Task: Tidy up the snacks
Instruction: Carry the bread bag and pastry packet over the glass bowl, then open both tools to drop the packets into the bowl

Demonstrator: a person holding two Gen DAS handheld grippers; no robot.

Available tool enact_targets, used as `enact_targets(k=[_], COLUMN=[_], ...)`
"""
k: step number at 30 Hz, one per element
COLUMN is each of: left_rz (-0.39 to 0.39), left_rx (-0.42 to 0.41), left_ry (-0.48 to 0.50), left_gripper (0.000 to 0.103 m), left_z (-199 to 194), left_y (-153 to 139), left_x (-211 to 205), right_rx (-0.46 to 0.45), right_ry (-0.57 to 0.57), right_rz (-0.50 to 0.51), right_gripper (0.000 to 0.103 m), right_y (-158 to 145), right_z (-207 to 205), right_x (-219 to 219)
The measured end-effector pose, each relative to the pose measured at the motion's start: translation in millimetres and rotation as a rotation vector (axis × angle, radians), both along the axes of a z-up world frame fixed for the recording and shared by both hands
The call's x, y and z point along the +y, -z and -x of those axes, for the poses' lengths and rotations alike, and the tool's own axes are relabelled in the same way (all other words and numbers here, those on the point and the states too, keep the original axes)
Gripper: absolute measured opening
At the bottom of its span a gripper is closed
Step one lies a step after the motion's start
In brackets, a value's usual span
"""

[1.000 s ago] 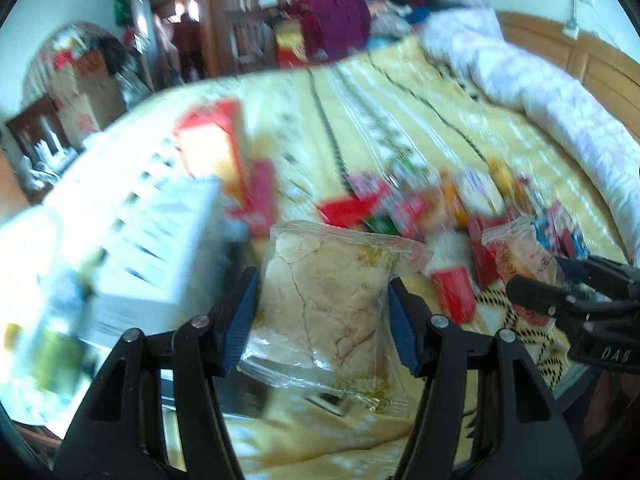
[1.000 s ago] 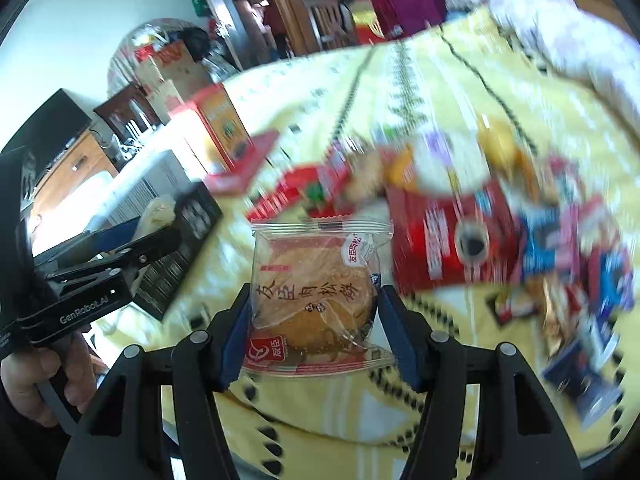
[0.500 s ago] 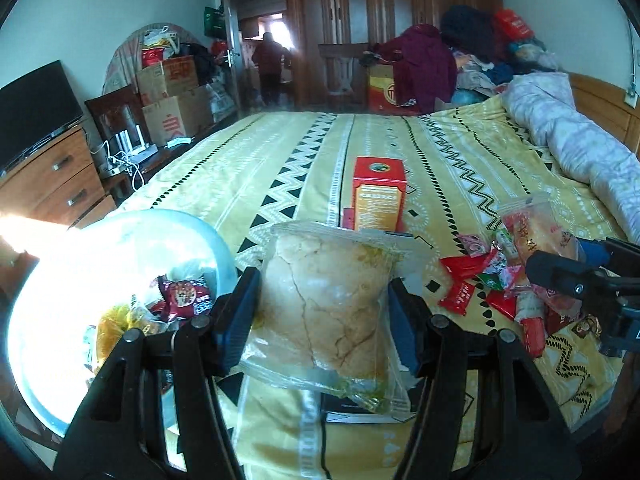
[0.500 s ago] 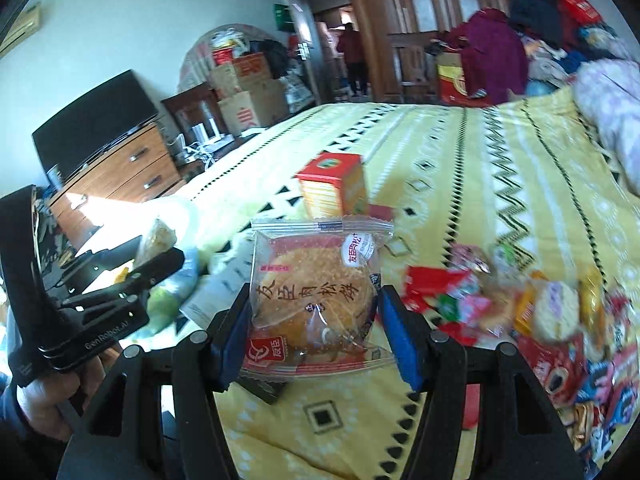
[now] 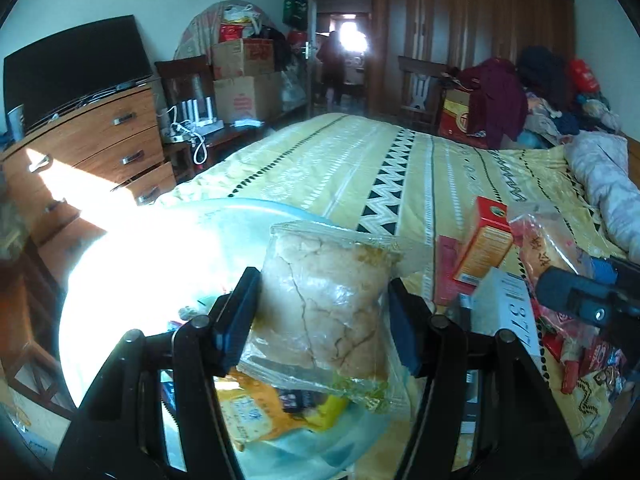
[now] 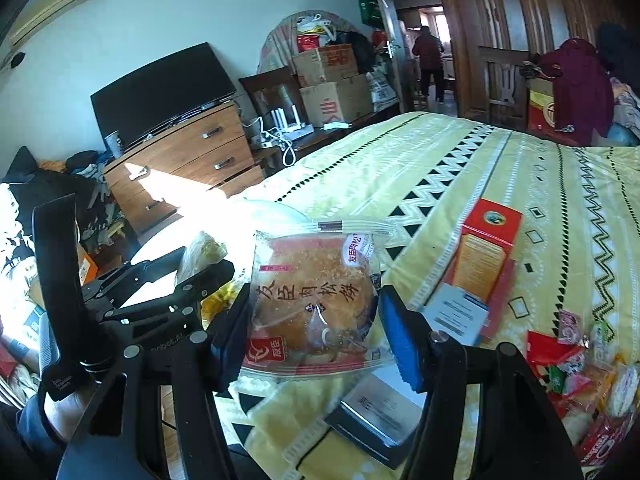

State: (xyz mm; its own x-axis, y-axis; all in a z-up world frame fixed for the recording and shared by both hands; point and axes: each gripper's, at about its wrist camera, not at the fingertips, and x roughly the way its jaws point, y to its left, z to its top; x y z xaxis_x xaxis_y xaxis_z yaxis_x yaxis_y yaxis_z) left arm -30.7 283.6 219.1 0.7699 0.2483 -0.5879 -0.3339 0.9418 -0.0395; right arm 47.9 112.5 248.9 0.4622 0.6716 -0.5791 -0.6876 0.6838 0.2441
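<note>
1. Over the big pale bowl (image 5: 120,280) at the edge of the bed (image 5: 380,168), the left gripper (image 5: 324,312) is clamped on a pale cracked cake in a clear bag (image 5: 324,300). The bowl already has snack packs (image 5: 260,408) in it, so this cake can go there too.
2. Bring the cake down low over the bowl, then let go, so it does not bounce out.
3. The right gripper (image 6: 312,332) squeezes a round brown cake in a red pack (image 6: 312,300). It is just beside the bowl, above the yellow blanket.
4. Slide that one over the bowl next. Keep the two grippers apart so they do not bump.
5. More snacks (image 6: 572,364) lie in a pile on the blanket, near the orange box (image 6: 484,256). They come later.
</note>
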Motion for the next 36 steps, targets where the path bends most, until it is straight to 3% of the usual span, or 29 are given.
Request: enact_targets(k=[7,14,32,36], left_rz=[0.105,0.187,0.17,0.163], left_rx=[0.076,0.143,0.184,0.177], left_ry=[-0.141,-0.19,-0.183,-0.19], left_gripper=[0.061,0.061,0.063,0.076], left_z=[-1,1,-4,-3], left_y=[26,49,45,44], left_x=[58,81,86,87], right_rx=[0.056,0.119,0.163,0.162], right_ry=[-0.126,-0.176,-0.195,-0.195], right_rz=[0.007,0.021,0.032,0.026], right_gripper=[0.065,0.065,0.067,0.068], right_y=[2,17,29,27], right_z=[-6,-15,-24,-24], right_x=[74,111,133,135])
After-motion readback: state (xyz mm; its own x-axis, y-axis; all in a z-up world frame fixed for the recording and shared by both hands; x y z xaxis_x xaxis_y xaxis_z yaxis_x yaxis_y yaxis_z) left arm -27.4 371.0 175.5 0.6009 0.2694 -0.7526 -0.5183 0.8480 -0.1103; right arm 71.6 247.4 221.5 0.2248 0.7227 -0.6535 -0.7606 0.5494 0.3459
